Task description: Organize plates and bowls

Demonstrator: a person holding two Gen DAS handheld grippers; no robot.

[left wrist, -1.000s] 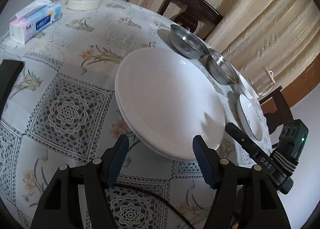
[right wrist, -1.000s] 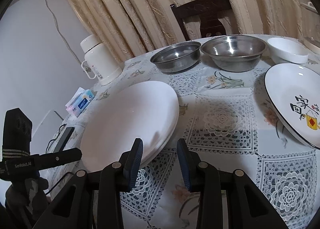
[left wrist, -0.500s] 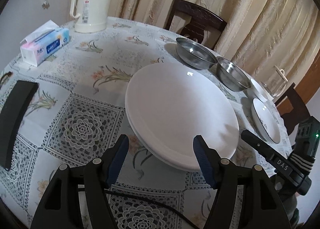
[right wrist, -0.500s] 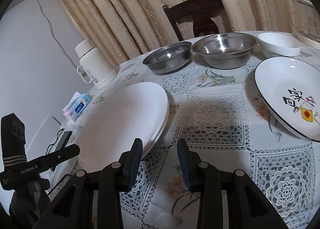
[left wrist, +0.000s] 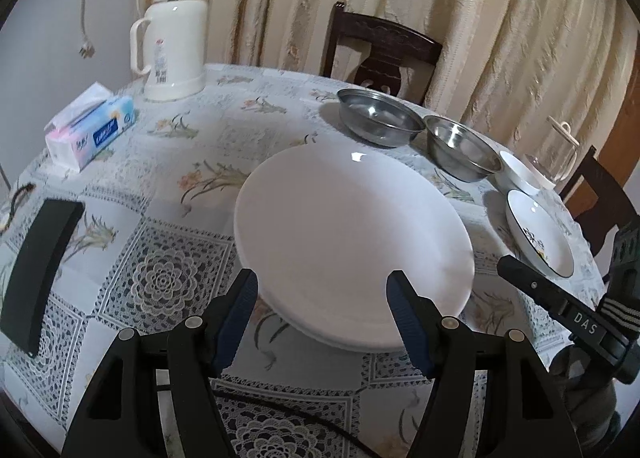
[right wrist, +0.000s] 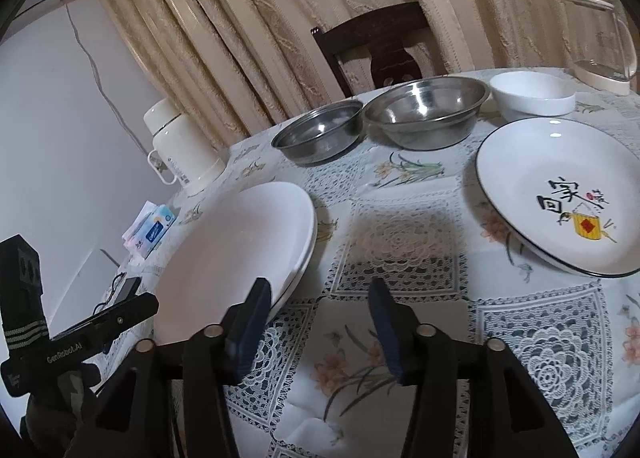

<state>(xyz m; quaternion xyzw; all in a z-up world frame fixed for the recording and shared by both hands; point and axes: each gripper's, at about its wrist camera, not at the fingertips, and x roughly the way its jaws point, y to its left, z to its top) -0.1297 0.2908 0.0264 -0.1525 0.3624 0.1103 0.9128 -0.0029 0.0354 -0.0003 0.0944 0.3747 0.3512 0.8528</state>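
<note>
A stack of plain white plates (left wrist: 352,242) (right wrist: 236,250) lies in the middle of the round table. My left gripper (left wrist: 322,304) hangs open just above its near rim, holding nothing. My right gripper (right wrist: 318,308) is open over the tablecloth, to the right of the stack. Two steel bowls (left wrist: 378,122) (left wrist: 460,151) (right wrist: 320,131) (right wrist: 426,111) stand side by side at the far edge. Beside them are a small white bowl (right wrist: 532,93) (left wrist: 520,173) and a black-rimmed printed plate (right wrist: 560,193) (left wrist: 540,236).
A cream thermos jug (left wrist: 174,37) (right wrist: 182,147) and a tissue pack (left wrist: 90,125) (right wrist: 150,232) stand far left. A black flat device (left wrist: 40,266) lies at the left edge. A glass kettle (right wrist: 600,45) stands far right. Dark chairs (left wrist: 380,53) and curtains ring the lace-covered table (right wrist: 404,242).
Both grippers have drawn back and risen, so more of the table shows. The right gripper's fingers have spread wider. The plates and bowls have not moved.
</note>
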